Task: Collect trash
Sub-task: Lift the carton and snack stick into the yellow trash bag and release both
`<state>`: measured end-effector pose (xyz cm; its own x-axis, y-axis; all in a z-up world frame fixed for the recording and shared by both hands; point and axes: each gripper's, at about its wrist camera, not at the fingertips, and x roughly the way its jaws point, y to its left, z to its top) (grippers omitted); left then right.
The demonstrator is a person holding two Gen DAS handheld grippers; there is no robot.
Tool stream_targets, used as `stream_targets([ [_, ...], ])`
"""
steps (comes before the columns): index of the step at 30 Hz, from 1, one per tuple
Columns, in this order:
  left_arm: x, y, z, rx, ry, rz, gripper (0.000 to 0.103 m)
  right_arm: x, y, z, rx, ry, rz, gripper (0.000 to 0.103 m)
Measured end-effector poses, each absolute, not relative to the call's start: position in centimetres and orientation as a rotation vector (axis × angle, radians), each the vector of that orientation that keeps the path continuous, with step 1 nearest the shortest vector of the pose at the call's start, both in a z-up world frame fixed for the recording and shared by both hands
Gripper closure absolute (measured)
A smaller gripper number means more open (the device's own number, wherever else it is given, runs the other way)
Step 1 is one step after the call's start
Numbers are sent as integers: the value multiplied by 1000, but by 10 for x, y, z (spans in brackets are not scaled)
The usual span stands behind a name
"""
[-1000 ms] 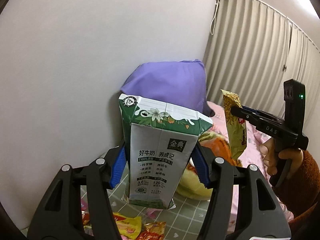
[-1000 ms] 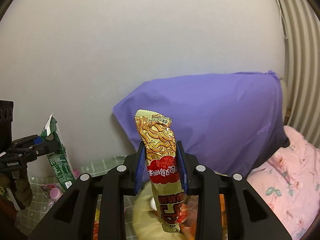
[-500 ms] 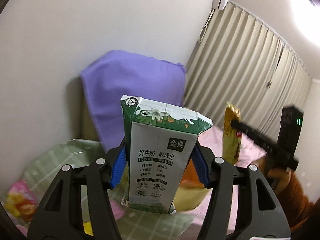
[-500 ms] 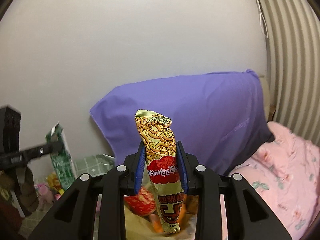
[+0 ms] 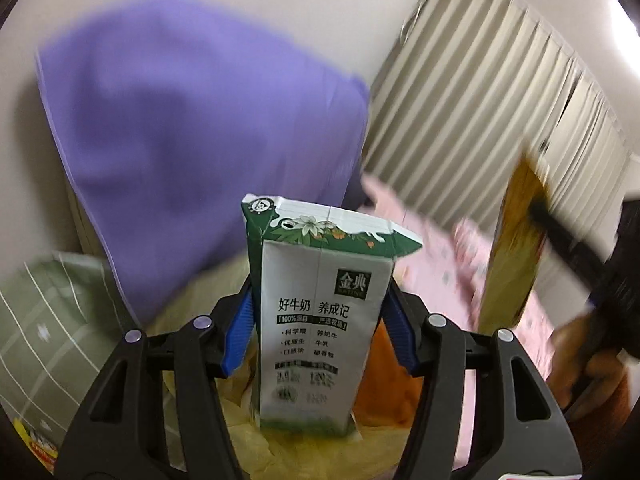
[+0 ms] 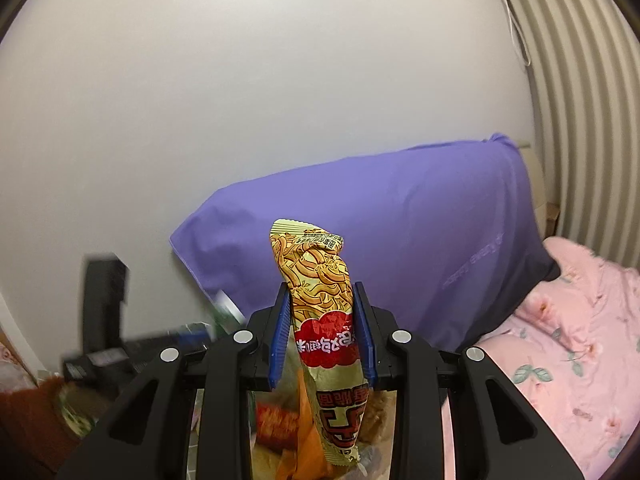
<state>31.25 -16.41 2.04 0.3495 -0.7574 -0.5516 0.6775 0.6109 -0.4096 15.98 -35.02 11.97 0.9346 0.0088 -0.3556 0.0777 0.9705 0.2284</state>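
My left gripper (image 5: pixel 318 330) is shut on a green and white milk carton (image 5: pixel 320 312) and holds it upright above a yellow bag (image 5: pixel 280 440) with orange trash in it. My right gripper (image 6: pixel 322 332) is shut on a gold and red noodle snack wrapper (image 6: pixel 320 320), upright, over the same pile of wrappers (image 6: pixel 280 420). The wrapper and the right gripper show blurred at the right of the left wrist view (image 5: pixel 516 256). The left gripper shows blurred at the lower left of the right wrist view (image 6: pixel 132 344).
A purple pillow (image 6: pixel 400 232) leans on the white wall behind. Pink flowered bedding (image 6: pixel 572 340) lies to the right, with ribbed curtains (image 5: pixel 500 120) beyond. A green checked cloth (image 5: pixel 44 320) with a snack packet (image 5: pixel 36 440) lies at the left.
Both grippers have swung to the right, keeping their loads. The left gripper has come closer to the pillow and over the yellow bag; the view is blurred with motion.
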Motion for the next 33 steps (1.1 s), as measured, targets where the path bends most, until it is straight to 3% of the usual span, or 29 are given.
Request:
stream_targets([
  [17, 319, -182, -13, 3, 871, -917, 49, 228, -351, 28, 313, 624, 71, 74],
  [33, 324, -178, -12, -9, 904, -937, 49, 215, -358, 9, 242, 709, -3, 74],
])
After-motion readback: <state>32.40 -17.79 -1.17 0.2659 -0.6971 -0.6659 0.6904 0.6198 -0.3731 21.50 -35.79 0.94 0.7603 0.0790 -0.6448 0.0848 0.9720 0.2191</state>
